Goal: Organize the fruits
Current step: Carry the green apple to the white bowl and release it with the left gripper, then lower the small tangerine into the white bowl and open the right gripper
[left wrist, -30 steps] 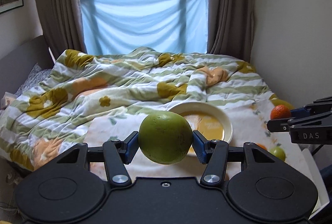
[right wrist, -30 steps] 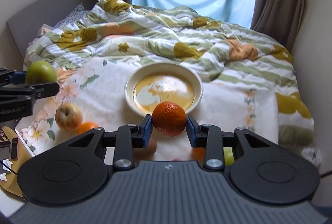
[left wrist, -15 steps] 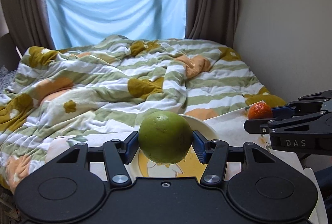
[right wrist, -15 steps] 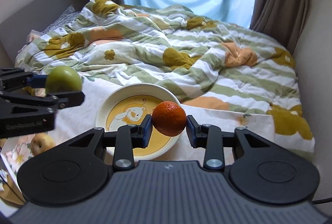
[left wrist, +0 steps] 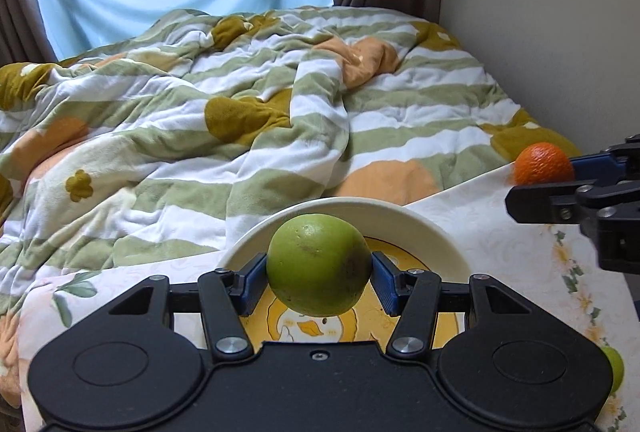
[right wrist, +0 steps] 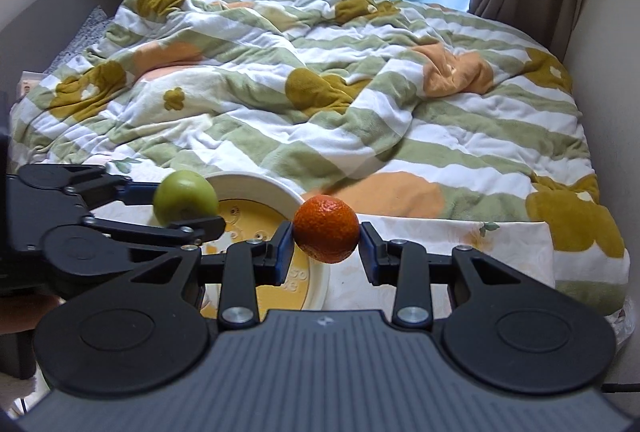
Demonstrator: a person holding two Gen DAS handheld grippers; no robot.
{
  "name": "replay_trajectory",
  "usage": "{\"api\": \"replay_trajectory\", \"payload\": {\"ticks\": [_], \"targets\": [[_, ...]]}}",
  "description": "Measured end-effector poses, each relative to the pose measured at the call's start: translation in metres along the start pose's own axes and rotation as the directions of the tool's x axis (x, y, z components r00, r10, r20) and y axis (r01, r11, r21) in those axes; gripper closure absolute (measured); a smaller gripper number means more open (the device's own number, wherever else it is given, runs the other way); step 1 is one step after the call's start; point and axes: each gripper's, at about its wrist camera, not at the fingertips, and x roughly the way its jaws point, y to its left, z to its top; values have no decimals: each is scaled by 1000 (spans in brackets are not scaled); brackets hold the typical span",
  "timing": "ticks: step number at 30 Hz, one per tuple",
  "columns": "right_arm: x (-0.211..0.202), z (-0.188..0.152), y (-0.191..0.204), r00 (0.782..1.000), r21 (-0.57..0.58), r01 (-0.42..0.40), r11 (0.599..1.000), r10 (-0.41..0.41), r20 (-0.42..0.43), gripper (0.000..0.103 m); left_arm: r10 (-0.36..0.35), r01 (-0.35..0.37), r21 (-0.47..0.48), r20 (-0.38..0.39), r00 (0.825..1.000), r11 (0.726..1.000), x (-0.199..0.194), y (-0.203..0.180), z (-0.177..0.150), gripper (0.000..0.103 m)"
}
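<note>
Rumpled green-and-white striped bedding (left wrist: 280, 103) fills the room behind a floral cloth (left wrist: 520, 256) spread at the foot of the bed, and on that cloth sits a cream plate (left wrist: 432, 228) with a yellow cartoon duck printed inside.

Over the plate, the left gripper (left wrist: 319, 274) is clamped on a green apple (left wrist: 319, 264), blue pads pressed against both its sides. Just to its right, the right gripper (right wrist: 326, 248) pinches a mandarin orange (right wrist: 326, 223), which hangs above the plate's right rim, partly over bare cloth. Another green fruit (left wrist: 614, 374) lies on the cloth low at the right edge of the left camera's view.

From where I stand, the worry is the release. Both fruits are round and look held above the dish; let go from that height, either could bounce or roll over the shallow rim onto the soft cloth. The mandarin sits close to the edge, so it seems the likelier to miss. The grippers are also near each other, and lowering both together could knock fingers or nudge the apple loose.
</note>
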Motion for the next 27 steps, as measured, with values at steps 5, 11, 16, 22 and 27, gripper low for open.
{"api": "replay_trajectory", "payload": {"ticks": [5, 11, 16, 22, 27], "targets": [[10, 2, -6, 1000, 14, 15, 1000, -15, -19, 53, -3, 3, 30, -15, 1000, 1000, 15, -2, 2, 44], [17, 1, -10, 999, 30, 28, 999, -26, -38, 53, 6, -6, 47, 1, 1000, 999, 13, -3, 3, 11], [16, 1, -10, 999, 27, 29, 999, -28, -37, 53, 13, -15, 65, 32, 999, 998, -10, 2, 1, 5], [16, 3, -1, 999, 7, 12, 1000, -12, -37, 53, 24, -26, 39, 42, 999, 999, -40, 13, -13, 4], [22, 3, 13, 999, -28, -16, 999, 15, -41, 53, 48, -48, 7, 58, 997, 999, -62, 20, -26, 3]]}}
